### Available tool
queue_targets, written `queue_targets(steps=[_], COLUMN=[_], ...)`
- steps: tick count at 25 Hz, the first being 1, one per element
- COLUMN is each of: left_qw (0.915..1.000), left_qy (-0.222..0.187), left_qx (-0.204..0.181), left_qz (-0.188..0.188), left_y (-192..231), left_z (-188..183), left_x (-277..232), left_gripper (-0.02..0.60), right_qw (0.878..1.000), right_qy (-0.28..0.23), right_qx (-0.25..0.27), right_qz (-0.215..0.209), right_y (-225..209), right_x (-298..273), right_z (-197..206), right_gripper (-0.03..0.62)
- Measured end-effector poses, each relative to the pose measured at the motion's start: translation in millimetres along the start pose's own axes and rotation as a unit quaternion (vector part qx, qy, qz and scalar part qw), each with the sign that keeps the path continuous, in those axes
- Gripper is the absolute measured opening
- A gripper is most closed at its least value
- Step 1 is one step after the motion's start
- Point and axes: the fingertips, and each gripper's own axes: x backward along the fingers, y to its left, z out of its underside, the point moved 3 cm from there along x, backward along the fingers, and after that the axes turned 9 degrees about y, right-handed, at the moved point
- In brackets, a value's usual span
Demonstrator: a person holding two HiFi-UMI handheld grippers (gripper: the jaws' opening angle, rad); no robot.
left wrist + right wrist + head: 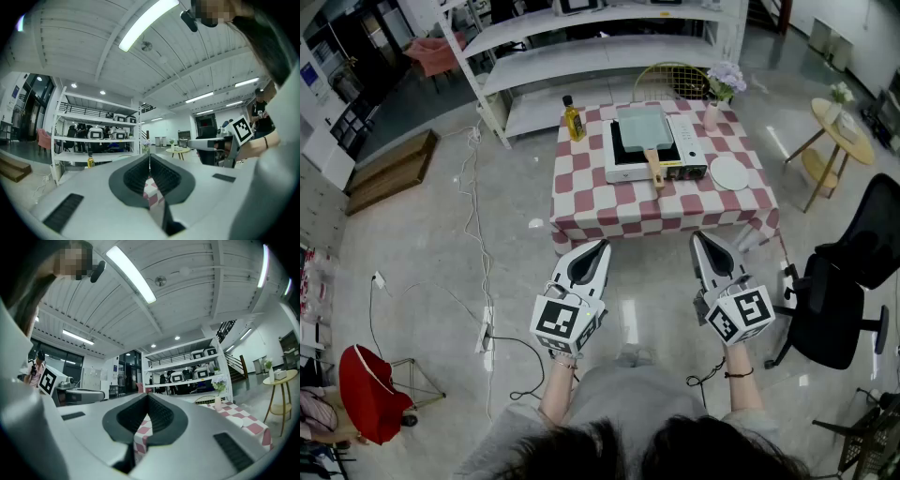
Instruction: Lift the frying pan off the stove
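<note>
Head view first: the frying pan [639,127] is a rectangular one, sitting flat on a portable gas stove [689,159] on the checkered bench [609,206]; its wooden handle [654,169] sticks out over the stove's front edge, towards the person. An oil bottle [572,119] stands off to the left, a white plate [729,172] lies just right of the stove, and a vase of flowers [718,94] is behind it. The left gripper [602,247] and right gripper [697,238] are both held over the floor, well short of the bench, and neither is touching anything.

Left gripper view: the fingers [134,177] are pressed together with nothing between them; you only see a sliver of the checkered cloth past them, and shelving [93,136] beyond; the pan itself doesn't show here.

Right gripper view: same story, the fingers are closed tight and empty; the bench corner and vase sit off to the right.

My guess on handling: it's a stiff metal pan, not fragile, probably moderately heavy with all the weight out past the handle; so it'll want to droop at the far end. I'd grab the wooden handle close to the pan body, since wood should give decent grip, and squeeze firmly; lift straight up so the little stove doesn't get dragged along. The fingers need to open first, obviously.
</note>
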Motion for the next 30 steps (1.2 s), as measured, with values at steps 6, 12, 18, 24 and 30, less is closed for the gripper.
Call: queue_targets(steps=[6,12,18,24,30], left_qw=[1.0000,1.0000,0.9998,0.9996,0.9996], left_qy=[0.001,0.004,0.002,0.006,0.003], left_qx=[0.003,0.007,0.017,0.026,0.030], left_qz=[0.002,-0.004,-0.005,-0.009,-0.002], left_y=[-8,-16,-24,-19,-8], left_z=[-2,-1,-2,-3,-3], left_x=[-4,-9,-13,-18,-32], left_gripper=[0.029,0.029,0.029,0.029,0.029], right_qw=[1.000,1.000,1.000,0.999,0.999], right_qy=[0.002,0.005,0.001,0.001,0.000], right_qx=[-0.008,-0.013,-0.015,-0.025,-0.029], right_qz=[-0.003,-0.011,-0.023,-0.029,-0.032], right_y=[-7,-15,-21,-26,-32], right_x=[4,8,7,0,-17], right_z=[1,3,-3,-4,-5], right_gripper=[0.021,0.021,0.021,0.021,0.021])
